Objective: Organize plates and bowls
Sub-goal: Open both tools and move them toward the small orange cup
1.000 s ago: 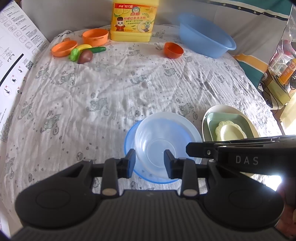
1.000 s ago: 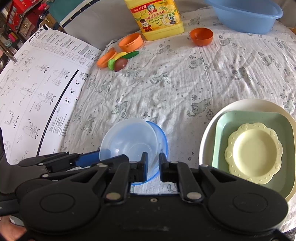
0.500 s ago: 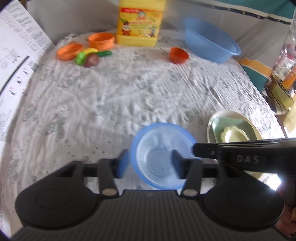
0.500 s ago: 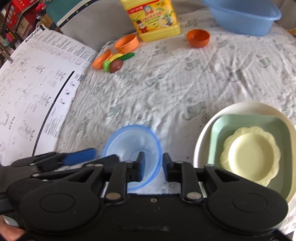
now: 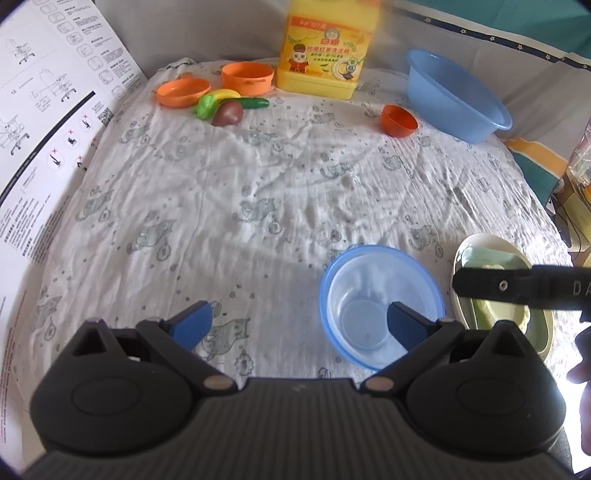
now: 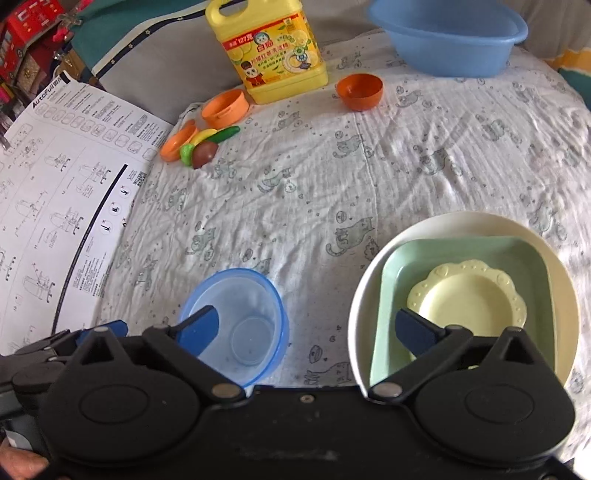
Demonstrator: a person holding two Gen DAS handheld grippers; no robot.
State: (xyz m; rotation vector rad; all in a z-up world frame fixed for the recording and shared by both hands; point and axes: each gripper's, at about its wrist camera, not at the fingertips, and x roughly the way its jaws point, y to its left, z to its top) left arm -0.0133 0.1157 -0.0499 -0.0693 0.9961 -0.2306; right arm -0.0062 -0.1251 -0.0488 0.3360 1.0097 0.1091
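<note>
A clear bowl nested in a blue bowl [image 5: 380, 306] [image 6: 240, 325] sits on the cloth near the front. To its right is a stack: a cream plate [image 6: 565, 291], a green square dish [image 6: 532, 266] and a small yellow scalloped plate [image 6: 469, 299]; the stack also shows in the left wrist view [image 5: 491, 258]. My left gripper [image 5: 301, 323] is open and empty, its right finger over the bowls. My right gripper [image 6: 308, 326] is open and empty, spanning from the bowls to the plate stack.
At the back stand a yellow detergent jug [image 6: 269, 55], a large blue basin [image 6: 447, 33], an orange bowl [image 6: 358, 90], an orange pot [image 6: 225, 109] with lid and toy vegetables [image 6: 203, 147]. A printed instruction sheet [image 6: 55, 184] lies at the left.
Both grippers opened wide and let go of the bowls, which now sit nested on the cloth. Both grippers drew back; the left one shifted left.
</note>
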